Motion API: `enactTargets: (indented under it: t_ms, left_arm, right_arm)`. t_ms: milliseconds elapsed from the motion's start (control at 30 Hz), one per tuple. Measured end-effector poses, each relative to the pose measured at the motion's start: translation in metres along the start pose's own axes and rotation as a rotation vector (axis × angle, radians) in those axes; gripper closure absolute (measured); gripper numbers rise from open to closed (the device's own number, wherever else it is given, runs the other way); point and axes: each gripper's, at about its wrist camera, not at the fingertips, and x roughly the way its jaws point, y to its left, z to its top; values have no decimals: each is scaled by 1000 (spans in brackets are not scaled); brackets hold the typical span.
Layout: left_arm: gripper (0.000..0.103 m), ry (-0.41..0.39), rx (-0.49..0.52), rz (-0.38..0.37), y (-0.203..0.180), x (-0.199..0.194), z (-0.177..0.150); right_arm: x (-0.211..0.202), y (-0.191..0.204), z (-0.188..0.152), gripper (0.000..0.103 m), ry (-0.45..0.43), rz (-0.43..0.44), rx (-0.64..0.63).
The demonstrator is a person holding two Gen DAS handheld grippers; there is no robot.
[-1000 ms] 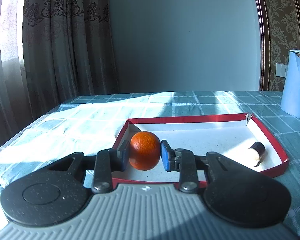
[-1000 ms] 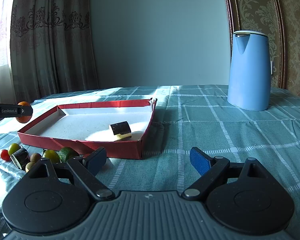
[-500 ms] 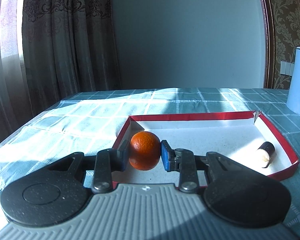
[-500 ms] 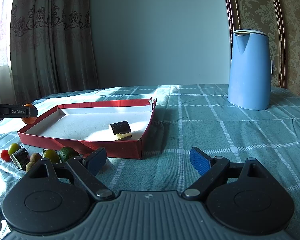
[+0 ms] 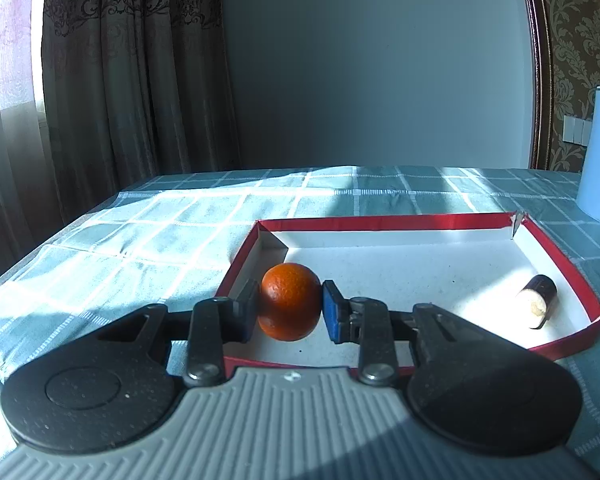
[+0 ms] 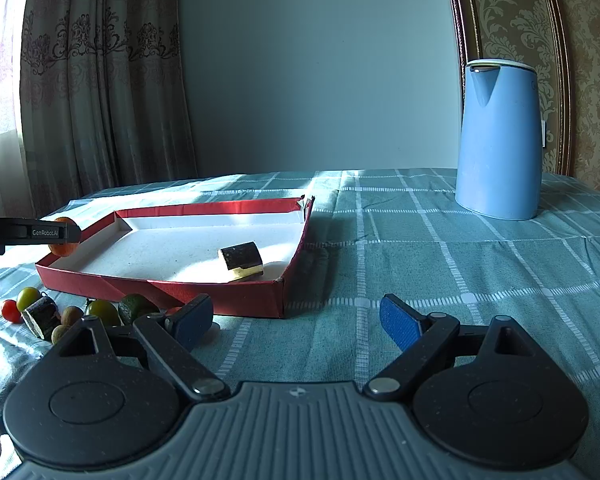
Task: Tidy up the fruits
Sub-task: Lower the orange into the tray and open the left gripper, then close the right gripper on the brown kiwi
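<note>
My left gripper [image 5: 290,312] is shut on an orange [image 5: 290,307] and holds it above the near-left corner of the red tray [image 5: 380,223], which has a white floor. A dark-skinned cut piece [image 5: 539,295] lies at the tray's right side. In the right wrist view the left gripper [image 6: 66,233] holds the orange [image 6: 62,249] over the tray's [image 6: 204,298] left end, and the cut piece [image 6: 242,256] lies inside. My right gripper [image 6: 296,322] is open and empty above the cloth, in front of the tray. Several small fruits [image 6: 100,311] lie left of it.
A blue kettle [image 6: 500,140] stands at the back right on the checked green tablecloth [image 6: 460,264]. Curtains hang behind the table's left side. Among the loose fruits are a red tomato [image 6: 10,310] and a dark cut piece [image 6: 40,316].
My left gripper has carried the orange to the right and forward, over the tray's left end. My right gripper has not moved.
</note>
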Motion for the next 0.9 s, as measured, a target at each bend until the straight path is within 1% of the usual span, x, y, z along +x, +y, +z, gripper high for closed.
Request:
enactTargets:
  t_ms: [233, 300, 333, 467, 533, 600, 633, 667, 700, 733, 800, 833, 867, 900]
  left_arm:
    - [72, 6, -7, -8, 1, 2, -1]
    - [61, -11, -1, -1, 1, 0, -2]
    - [52, -22, 1, 3, 0, -1, -2]
    - [51, -34, -3, 0, 2, -6, -1]
    - [50, -48, -25, -7, 8, -14, 0]
    - [39, -71, -52, -26, 18, -28, -1]
    - [25, -89, -59, -28, 24, -36, -3]
    - [15, -111, -65, -21, 29, -43, -6]
    - [12, -138, -66, -7, 36, -52, -11]
    - [11, -155, -59, 7, 41, -59, -15]
    - [9, -169, -46, 25, 52, -67, -24]
    - [3, -174, -45, 34, 57, -69, -28]
    - [0, -181, -50, 48, 62, -71, -33]
    - [0, -189, -55, 56, 66, -72, -36]
  right_arm:
    - [0, 0, 0, 12, 0, 0, 0]
    - [0, 0, 0, 12, 0, 0, 0]
    - [0, 0, 0, 12, 0, 0, 0]
    - [0, 0, 0, 12, -1, 0, 0]
    - [0, 0, 0, 12, -1, 1, 1]
    - [0, -1, 0, 12, -3, 3, 4]
    - [-1, -2, 0, 12, -7, 5, 5]
    - [-2, -2, 0, 12, -14, 9, 7]
    - [-4, -2, 0, 12, -21, 13, 6]
    - [-6, -1, 0, 12, -32, 24, 1]
    - [-8, 5, 0, 12, -43, 49, -33]
    - [-8, 12, 1, 12, -35, 68, -57]
    - [-7, 16, 2, 12, -25, 89, -67]
    - [-7, 23, 3, 12, -16, 113, -76]
